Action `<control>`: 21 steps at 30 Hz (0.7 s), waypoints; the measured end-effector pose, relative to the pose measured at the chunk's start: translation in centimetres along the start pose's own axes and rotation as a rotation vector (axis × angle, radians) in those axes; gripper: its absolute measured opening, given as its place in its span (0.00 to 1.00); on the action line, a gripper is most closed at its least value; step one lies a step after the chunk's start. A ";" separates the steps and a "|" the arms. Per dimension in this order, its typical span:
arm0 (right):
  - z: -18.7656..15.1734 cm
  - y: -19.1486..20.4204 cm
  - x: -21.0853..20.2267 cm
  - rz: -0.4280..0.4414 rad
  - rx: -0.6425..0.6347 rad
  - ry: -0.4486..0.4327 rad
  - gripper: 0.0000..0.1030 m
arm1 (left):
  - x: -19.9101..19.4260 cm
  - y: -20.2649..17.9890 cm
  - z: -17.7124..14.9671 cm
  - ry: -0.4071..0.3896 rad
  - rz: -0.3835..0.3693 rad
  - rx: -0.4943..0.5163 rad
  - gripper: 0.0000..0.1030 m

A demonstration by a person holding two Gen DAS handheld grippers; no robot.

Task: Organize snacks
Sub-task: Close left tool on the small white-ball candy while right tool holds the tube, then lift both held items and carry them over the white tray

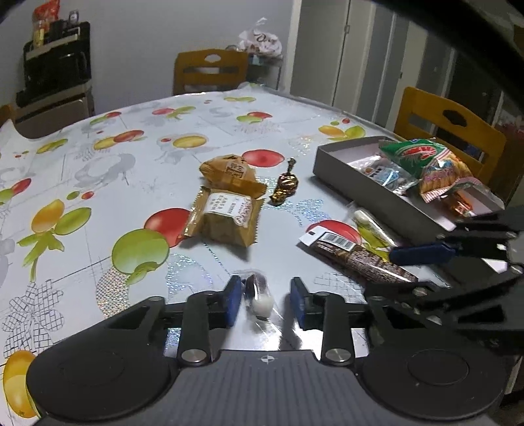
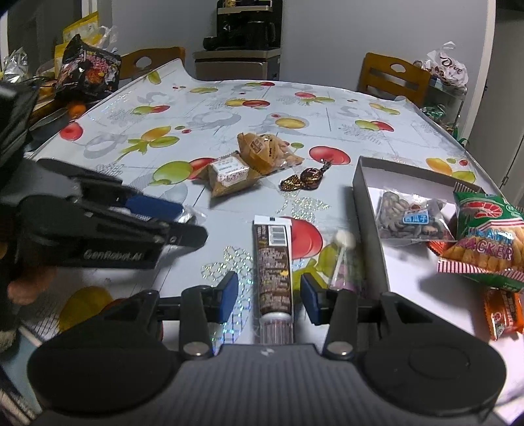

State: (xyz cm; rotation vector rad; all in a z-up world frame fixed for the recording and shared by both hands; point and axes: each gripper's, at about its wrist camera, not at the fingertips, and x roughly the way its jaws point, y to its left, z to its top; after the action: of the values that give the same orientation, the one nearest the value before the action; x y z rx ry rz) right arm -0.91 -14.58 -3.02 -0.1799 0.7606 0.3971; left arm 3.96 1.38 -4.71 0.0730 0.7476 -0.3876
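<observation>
My left gripper (image 1: 263, 300) is open with a small clear-wrapped sweet (image 1: 257, 295) lying between its blue pads on the table. My right gripper (image 2: 268, 291) is open around a long brown chocolate bar (image 2: 273, 268), which also shows in the left wrist view (image 1: 360, 259). A white lollipop (image 2: 344, 252) lies beside the bar. A grey box (image 2: 366, 196) at the right holds a green cracker bag (image 2: 484, 236), a seed packet (image 2: 409, 216) and an orange packet (image 2: 501, 311). Two tan pastry packs (image 1: 229, 209) and a brown foil candy (image 1: 285, 186) lie mid-table.
The table has a fruit-print cloth (image 1: 98, 164). Wooden chairs (image 1: 209, 68) stand at the far edge and beside the box (image 1: 448, 127). A black snack bag (image 2: 86, 67) and clutter sit at the far left. A dark appliance (image 2: 245, 29) stands behind.
</observation>
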 end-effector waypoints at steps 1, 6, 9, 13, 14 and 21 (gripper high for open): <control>0.1 0.0 0.1 -0.002 0.004 -0.003 0.41 | -0.1 -0.1 -0.1 -0.001 -0.004 0.006 0.28; 0.5 0.1 1.0 -0.022 0.006 -0.011 0.41 | -0.3 -0.2 -0.4 -0.006 -0.016 0.021 0.21; 0.5 0.2 1.4 -0.035 -0.002 -0.009 0.41 | -0.4 -0.3 -0.5 -0.008 -0.015 0.029 0.19; 0.4 0.4 1.7 -0.043 -0.014 -0.026 0.40 | -0.4 -0.4 -0.6 -0.009 -0.016 0.036 0.18; 0.4 0.4 1.8 -0.043 -0.012 -0.029 0.40 | -0.5 -0.4 -0.6 -0.010 -0.015 0.036 0.18; 0.2 0.5 1.8 -0.045 -0.012 -0.049 0.24 | -0.5 -0.5 -0.7 -0.010 -0.015 0.037 0.17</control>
State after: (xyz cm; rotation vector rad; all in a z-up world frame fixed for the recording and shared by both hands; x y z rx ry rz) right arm 0.22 -13.59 -4.20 -0.1973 0.7054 0.3622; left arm 3.03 1.24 -4.83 0.1001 0.7320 -0.4158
